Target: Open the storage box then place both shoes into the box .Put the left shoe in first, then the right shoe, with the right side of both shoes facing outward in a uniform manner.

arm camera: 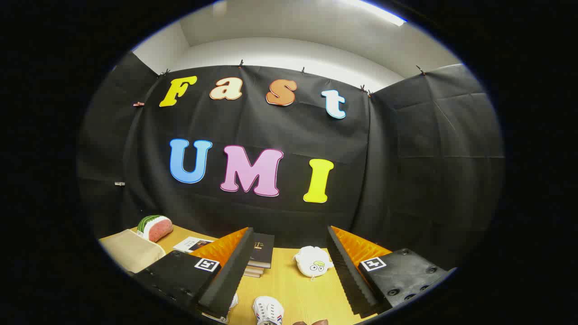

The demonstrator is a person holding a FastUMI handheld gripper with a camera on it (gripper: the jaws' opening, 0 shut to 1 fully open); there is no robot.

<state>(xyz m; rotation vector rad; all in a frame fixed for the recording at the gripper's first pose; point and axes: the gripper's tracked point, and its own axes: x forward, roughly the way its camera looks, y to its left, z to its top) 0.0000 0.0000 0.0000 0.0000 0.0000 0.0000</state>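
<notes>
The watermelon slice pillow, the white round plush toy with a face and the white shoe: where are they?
Watermelon slice pillow (156,228): gripper view, on its pink flesh.
White round plush toy (313,262): gripper view, just above its face.
White shoe (268,310): gripper view, on its laces, between the open fingers.

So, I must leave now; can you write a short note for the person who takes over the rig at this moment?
Gripper: open, holding nothing, raised above the wooden table.
Shoes: one white shoe lies on the table between the fingers, near their base; part of another white shoe shows beside the left finger.
Storage box: I cannot say where it is or whether it is open.
Done: nothing I can confirm; no shoe is gripped.
Left: open the box, put in the left shoe, then the right, right sides outward.
</notes>
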